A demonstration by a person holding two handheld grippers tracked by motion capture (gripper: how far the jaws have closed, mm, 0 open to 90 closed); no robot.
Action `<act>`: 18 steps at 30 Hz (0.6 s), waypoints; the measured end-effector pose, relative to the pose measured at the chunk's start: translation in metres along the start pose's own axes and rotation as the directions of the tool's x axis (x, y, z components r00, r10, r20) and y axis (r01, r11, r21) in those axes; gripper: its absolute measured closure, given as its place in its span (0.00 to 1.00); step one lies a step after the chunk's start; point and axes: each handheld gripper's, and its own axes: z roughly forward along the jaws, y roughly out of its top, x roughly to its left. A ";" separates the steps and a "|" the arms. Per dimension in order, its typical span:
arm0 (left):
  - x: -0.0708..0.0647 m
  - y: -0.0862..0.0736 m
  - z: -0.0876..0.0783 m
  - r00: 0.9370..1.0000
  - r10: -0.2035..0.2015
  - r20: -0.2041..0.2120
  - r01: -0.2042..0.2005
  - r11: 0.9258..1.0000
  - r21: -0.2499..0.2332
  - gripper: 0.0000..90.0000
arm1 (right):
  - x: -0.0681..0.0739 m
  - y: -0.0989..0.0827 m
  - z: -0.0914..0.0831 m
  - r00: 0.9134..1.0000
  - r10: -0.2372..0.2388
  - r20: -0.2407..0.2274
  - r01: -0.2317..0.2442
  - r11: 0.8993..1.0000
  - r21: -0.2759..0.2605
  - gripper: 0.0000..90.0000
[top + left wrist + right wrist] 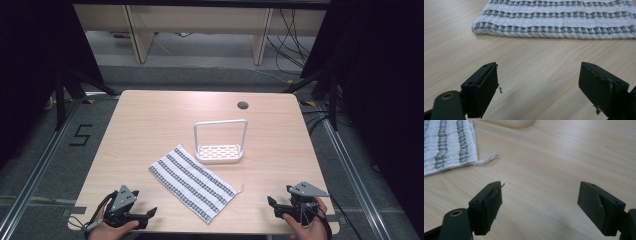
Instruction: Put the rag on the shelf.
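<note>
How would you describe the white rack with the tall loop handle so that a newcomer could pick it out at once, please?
Start at the light wooden table and look just right of its middle. There stands the white rack, a shallow perforated tray under a tall arched frame. Unlike the flat white cloth with grey striped bands lying beside it, it is rigid and upright.

We count one light wooden table. On it lies one white woven cloth with grey patterned stripes, and we make out four such stripes running its length. Just beyond the cloth stands one white plastic rack with a perforated base and a tall loop handle. Nearer us than the cloth are two black two-jaw grippers: the left gripper and the right gripper.
</note>
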 end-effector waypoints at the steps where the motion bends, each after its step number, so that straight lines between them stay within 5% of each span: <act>1: 0.000 0.000 0.000 1.000 0.000 0.000 0.000 1.000 0.000 0.17 | 0.000 0.000 0.000 1.000 0.000 0.000 0.000 1.000 0.000 0.23; 6: -0.008 0.005 0.006 0.999 0.042 0.023 -0.042 0.999 -0.003 0.18 | 0.001 0.003 0.002 0.999 -0.040 -0.032 0.041 0.999 0.004 0.28; 9: -0.015 0.006 0.009 0.998 0.044 0.047 -0.044 0.999 -0.006 0.18 | 0.006 0.004 0.001 0.999 -0.005 -0.037 0.006 1.000 0.020 0.29; 10: -0.017 0.006 0.010 0.997 0.053 0.059 -0.053 0.999 0.000 0.19 | 0.004 0.006 0.004 0.997 -0.059 -0.045 0.059 0.998 -0.001 0.30; 16: -0.024 0.010 0.009 0.996 0.017 0.083 -0.015 1.000 -0.022 0.19 | 0.014 0.012 0.006 0.996 -0.074 -0.052 0.074 0.997 0.000 0.31; 17: -0.027 0.010 0.009 0.994 0.060 0.087 -0.060 0.998 -0.003 0.19 | 0.016 0.014 0.006 0.995 -0.080 -0.059 0.080 0.997 -0.004 0.31; 18: -0.029 0.010 0.010 0.995 0.063 0.083 -0.063 0.998 -0.003 0.19 | 0.018 0.015 0.008 0.994 -0.088 -0.065 0.088 0.996 -0.013 0.31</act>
